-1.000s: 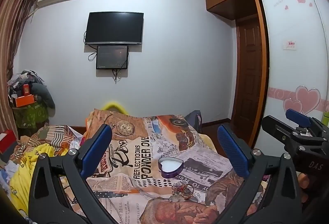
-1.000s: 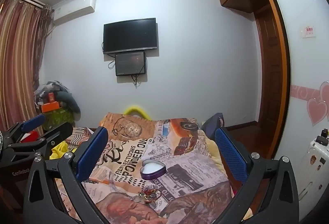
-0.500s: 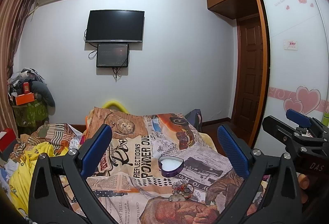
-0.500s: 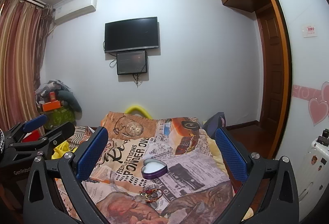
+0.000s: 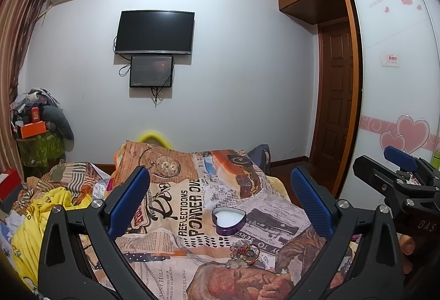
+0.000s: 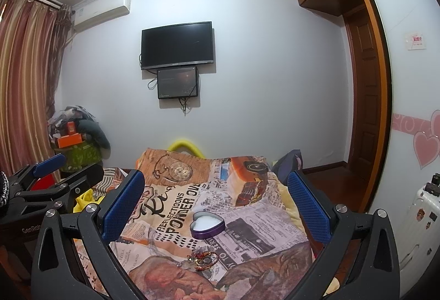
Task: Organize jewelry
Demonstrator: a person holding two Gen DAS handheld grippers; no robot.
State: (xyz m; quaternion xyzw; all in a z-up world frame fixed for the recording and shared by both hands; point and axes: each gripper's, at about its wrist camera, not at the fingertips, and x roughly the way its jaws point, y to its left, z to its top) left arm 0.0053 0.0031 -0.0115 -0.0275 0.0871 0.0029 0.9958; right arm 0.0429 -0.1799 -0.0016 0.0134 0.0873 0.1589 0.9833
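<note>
A purple heart-shaped tin [image 5: 228, 220] with a white inside lies open on the printed bedspread [image 5: 176, 206]; it also shows in the right wrist view [image 6: 207, 225]. A small tangle of jewelry [image 5: 246, 253] with red cord lies just in front of it, seen too in the right wrist view [image 6: 203, 258]. My left gripper [image 5: 220, 201] is open and empty, held above the bed short of both. My right gripper [image 6: 217, 203] is open and empty beside it. Each gripper shows at the edge of the other's view.
Yellow and striped clothes [image 5: 46, 206] lie heaped on the bed's left side. A cluttered stand [image 5: 38, 132] is by the curtain. A TV [image 5: 155, 33] hangs on the far wall. A wardrobe with heart stickers [image 5: 398, 96] and a wooden door [image 5: 335, 96] are at right. A white suitcase [image 6: 420, 220] stands at right.
Both grippers have shifted only slightly; the view rose a little. The tin and jewelry lie as before.
</note>
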